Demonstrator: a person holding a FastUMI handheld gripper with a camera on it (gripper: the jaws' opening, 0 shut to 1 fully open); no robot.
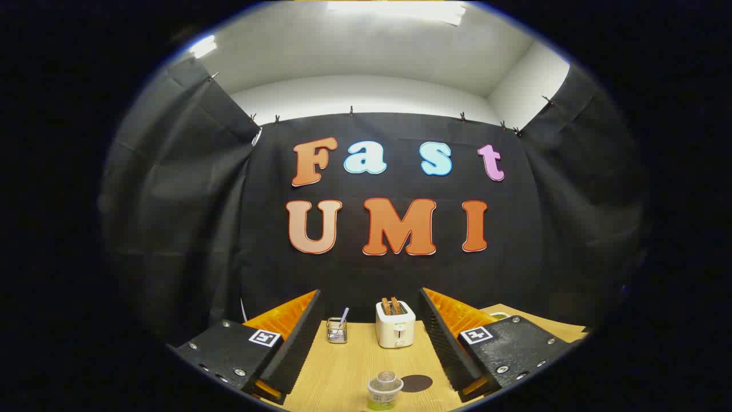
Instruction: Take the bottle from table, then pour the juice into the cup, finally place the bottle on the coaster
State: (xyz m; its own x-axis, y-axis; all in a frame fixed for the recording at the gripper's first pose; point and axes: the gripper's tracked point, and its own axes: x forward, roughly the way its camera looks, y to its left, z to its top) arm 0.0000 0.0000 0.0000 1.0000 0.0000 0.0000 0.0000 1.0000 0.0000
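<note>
The tool [370,343] is spread wide, its two fingers well apart and nothing between their tips; it holds nothing.

Just inside the left finger [297,343], beyond its tip, a small wire basket [337,331] stands on the wooden counter [343,372], with a thin utensil leaning out of it toward the right.

Ahead and roughly midway between the fingers, a little nearer the right one, a white toaster [395,324] stands upright at the far side of the counter, against the dark cloth wall [389,274]. Two slices of toast [391,305] stick up from its slots.

Much nearer, low between the fingers and close in, stands the bottle [385,391], upright on the counter. It is clear, seen from above, with a cap on top and a greenish liquid in its lower part. It touches neither finger.

Just right of the bottle and slightly beyond it lies the coaster [416,383], a flat dark round disc on the counter, apart from the bottle and close to the inner side of the right finger [446,343].

Past the right finger, on its outer side, the pale rim of a cup [499,315] peeks over the finger's top; most of it is hidden.
</note>
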